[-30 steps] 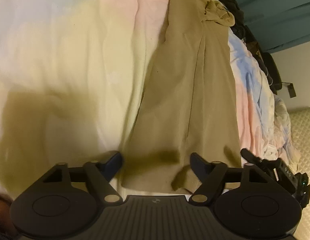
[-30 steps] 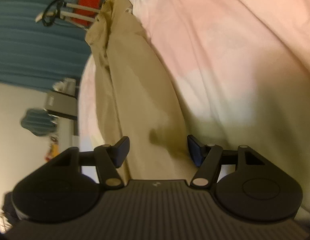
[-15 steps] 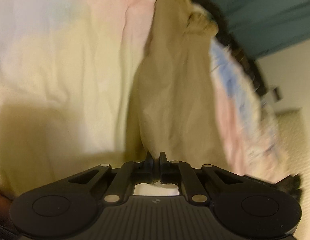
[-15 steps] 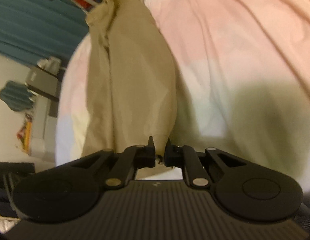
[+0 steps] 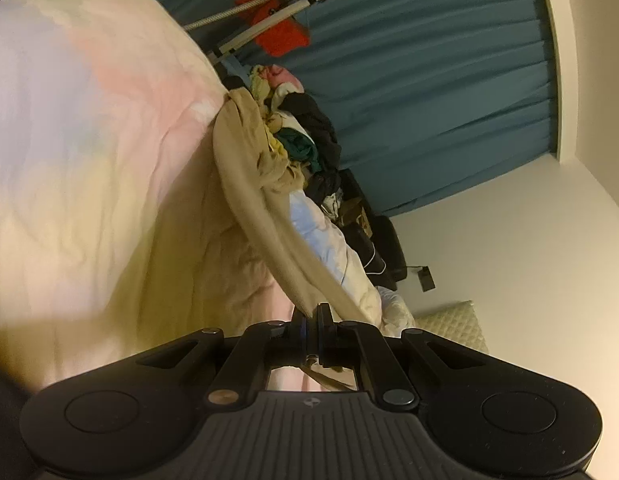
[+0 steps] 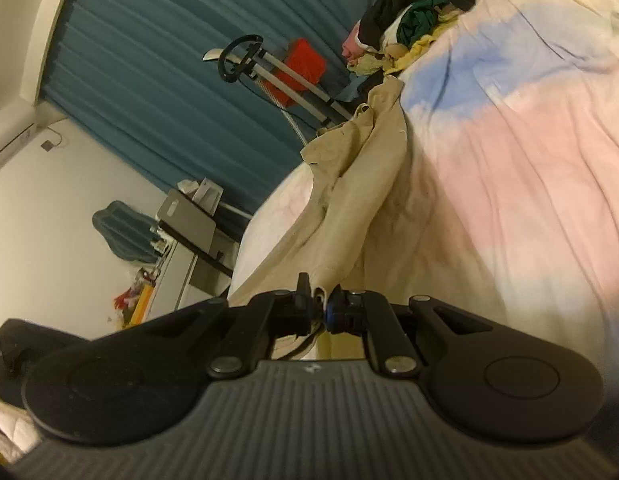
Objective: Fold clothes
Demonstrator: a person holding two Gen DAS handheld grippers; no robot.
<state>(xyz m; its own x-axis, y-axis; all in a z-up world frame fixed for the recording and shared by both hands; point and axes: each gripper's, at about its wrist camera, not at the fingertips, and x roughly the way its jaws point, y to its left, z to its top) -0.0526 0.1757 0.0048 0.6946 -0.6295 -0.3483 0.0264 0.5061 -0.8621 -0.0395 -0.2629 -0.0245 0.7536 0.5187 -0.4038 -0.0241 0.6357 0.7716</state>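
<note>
A tan garment [image 5: 253,184] lies on a pastel bedspread [image 5: 89,160] and is lifted at its near end. My left gripper [image 5: 311,316] is shut on one near corner of it, and the cloth stretches away taut toward the bed's far edge. In the right wrist view the same tan garment [image 6: 361,200] rises in folds from the bedspread [image 6: 529,200] to my right gripper [image 6: 320,300], which is shut on the other near corner. Its far end stays bunched on the bed.
A heap of mixed clothes [image 5: 305,140] lies at the far edge of the bed, also in the right wrist view [image 6: 409,20]. Teal curtains [image 5: 429,80], a stand with a red part [image 6: 301,68] and a grey side unit [image 6: 189,220] stand beyond the bed.
Both grippers closed on the near hem of the tan garment and lifted it off the bedspread. Both views tilted up toward the curtains.
</note>
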